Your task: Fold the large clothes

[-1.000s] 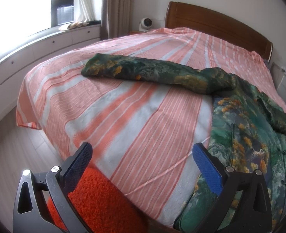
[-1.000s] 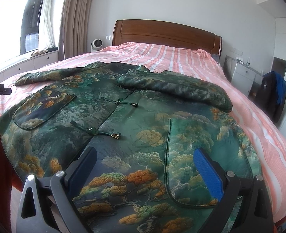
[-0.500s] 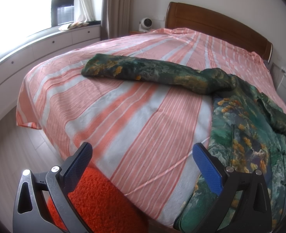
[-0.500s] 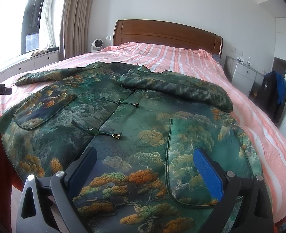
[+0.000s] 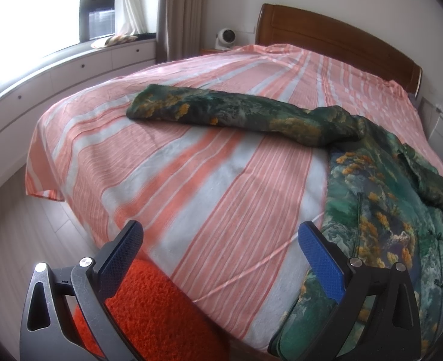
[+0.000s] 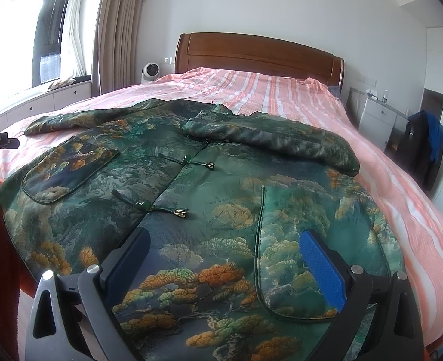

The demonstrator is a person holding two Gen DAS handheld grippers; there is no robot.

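A large green brocade jacket (image 6: 191, 180) with orange tree motifs lies front-up on the pink striped bed (image 6: 281, 90). Its left sleeve (image 5: 221, 111) stretches out flat across the sheet; its right sleeve (image 6: 275, 141) is folded across the chest. In the left wrist view the jacket body (image 5: 386, 210) fills the right side. My left gripper (image 5: 221, 249) is open above the bed's near edge, beside the jacket hem, holding nothing. Above the lower front panel hovers my right gripper (image 6: 224, 258), also open and empty.
An orange fuzzy cloth (image 5: 149, 310) shows under the left gripper at the bed's foot. Curved white window drawers (image 5: 71, 69) run along the left. A wooden headboard (image 6: 257, 54), a small fan (image 6: 150, 70), and a white nightstand (image 6: 377, 120) with a dark garment (image 6: 423, 138) nearby stand beyond.
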